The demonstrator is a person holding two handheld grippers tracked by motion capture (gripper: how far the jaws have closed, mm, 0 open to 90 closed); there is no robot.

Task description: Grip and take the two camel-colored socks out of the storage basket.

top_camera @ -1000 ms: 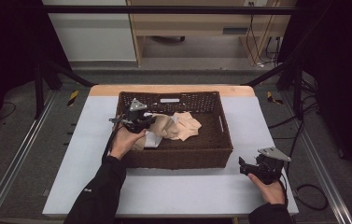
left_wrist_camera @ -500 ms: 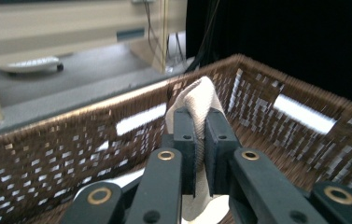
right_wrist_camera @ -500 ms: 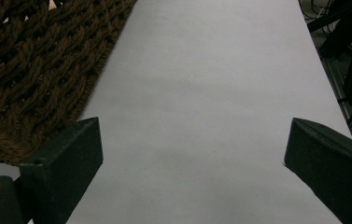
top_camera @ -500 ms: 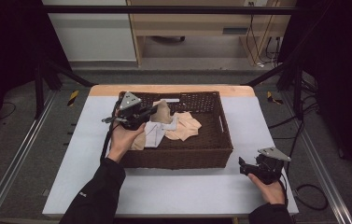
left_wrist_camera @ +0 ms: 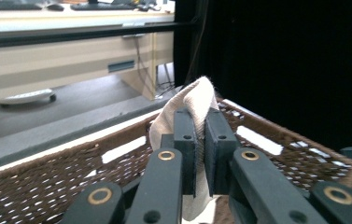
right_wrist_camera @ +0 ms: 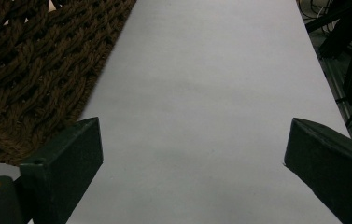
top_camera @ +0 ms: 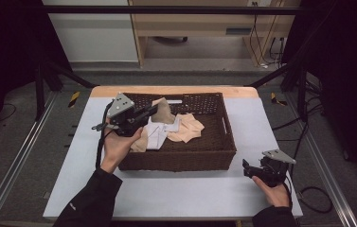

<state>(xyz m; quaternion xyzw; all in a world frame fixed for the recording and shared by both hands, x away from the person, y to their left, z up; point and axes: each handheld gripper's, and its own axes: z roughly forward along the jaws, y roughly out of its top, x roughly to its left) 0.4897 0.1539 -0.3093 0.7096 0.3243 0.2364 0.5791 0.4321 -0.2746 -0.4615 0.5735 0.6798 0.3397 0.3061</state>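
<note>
A brown wicker basket [top_camera: 218, 153] stands mid-table with cloths in it. My left gripper [top_camera: 153, 110] hovers over the basket's left part, shut on a beige cloth [top_camera: 165, 112] that rises in a peak from the pile. In the left gripper view the two jaws [left_wrist_camera: 200, 119] pinch a fold of that beige cloth [left_wrist_camera: 196, 95], with the basket's far rim [left_wrist_camera: 71, 154] behind it. A white cloth [top_camera: 157, 133] and a peach cloth [top_camera: 189, 128] lie below. My right gripper [top_camera: 246, 168] rests on the table by the basket's front right corner, open and holding nothing [right_wrist_camera: 192, 149].
The white table [top_camera: 181, 189] has bare strips in front of the basket and on both sides. The basket's corner [right_wrist_camera: 33, 60] sits just left of my right gripper. Beyond the table's far edge is floor and a wooden desk [top_camera: 200, 26]; cables trail at the right.
My left gripper has risen and drifted toward the basket's back left, pulling the beige cloth up out of the pile. The right gripper has stayed where it was.
</note>
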